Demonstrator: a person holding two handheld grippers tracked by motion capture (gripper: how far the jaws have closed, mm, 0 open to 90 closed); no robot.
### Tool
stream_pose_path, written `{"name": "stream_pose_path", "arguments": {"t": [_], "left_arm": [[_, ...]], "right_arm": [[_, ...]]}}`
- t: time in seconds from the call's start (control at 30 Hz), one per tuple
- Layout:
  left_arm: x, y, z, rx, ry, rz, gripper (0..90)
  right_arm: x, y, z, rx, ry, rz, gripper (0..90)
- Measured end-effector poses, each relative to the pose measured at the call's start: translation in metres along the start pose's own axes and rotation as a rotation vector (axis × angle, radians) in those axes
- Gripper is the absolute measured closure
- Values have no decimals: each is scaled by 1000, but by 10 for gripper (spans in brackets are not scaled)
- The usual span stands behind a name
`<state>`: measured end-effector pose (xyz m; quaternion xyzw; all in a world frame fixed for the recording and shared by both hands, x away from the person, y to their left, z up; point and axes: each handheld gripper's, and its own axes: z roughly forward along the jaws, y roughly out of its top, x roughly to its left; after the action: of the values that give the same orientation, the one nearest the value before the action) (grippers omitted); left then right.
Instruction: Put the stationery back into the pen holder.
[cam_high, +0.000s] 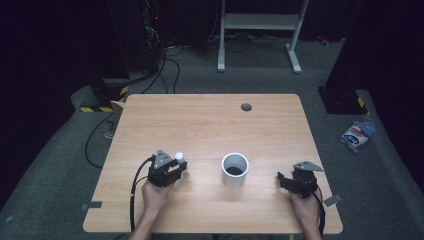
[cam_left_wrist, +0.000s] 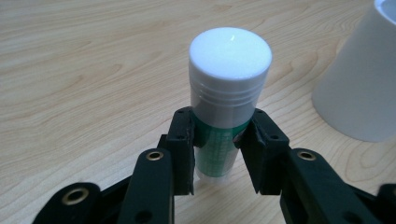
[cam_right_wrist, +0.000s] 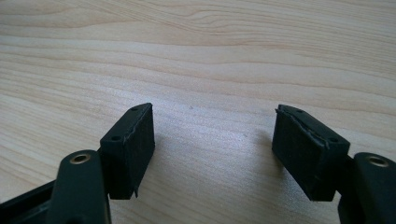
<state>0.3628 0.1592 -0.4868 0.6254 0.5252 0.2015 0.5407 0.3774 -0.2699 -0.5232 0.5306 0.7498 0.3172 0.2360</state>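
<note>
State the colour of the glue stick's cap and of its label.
The glue stick has a white cap and a green label, clearest in the left gripper view.

From above the near edge we look forward and down over the whole table (cam_high: 210, 115). Our left gripper view sits low and close, facing the white cup (cam_left_wrist: 359, 79), which the high view shares. Our right gripper view skims bare tabletop closely.
</note>
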Motion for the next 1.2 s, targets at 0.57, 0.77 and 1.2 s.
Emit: {"name": "stream_pose_path", "arguments": {"t": [0.57,0.77,1.2], "left_arm": [[-14,14,-5,10,-74,-15,653],[-22,21,-7,7,-109,-23,653],[-38,36,-5,12,-180,-26,653]], "right_arm": [[0,0,0,2,2,2,293],[0,0,0,2,2,1,293],[0,0,0,2,2,1,293]]}}
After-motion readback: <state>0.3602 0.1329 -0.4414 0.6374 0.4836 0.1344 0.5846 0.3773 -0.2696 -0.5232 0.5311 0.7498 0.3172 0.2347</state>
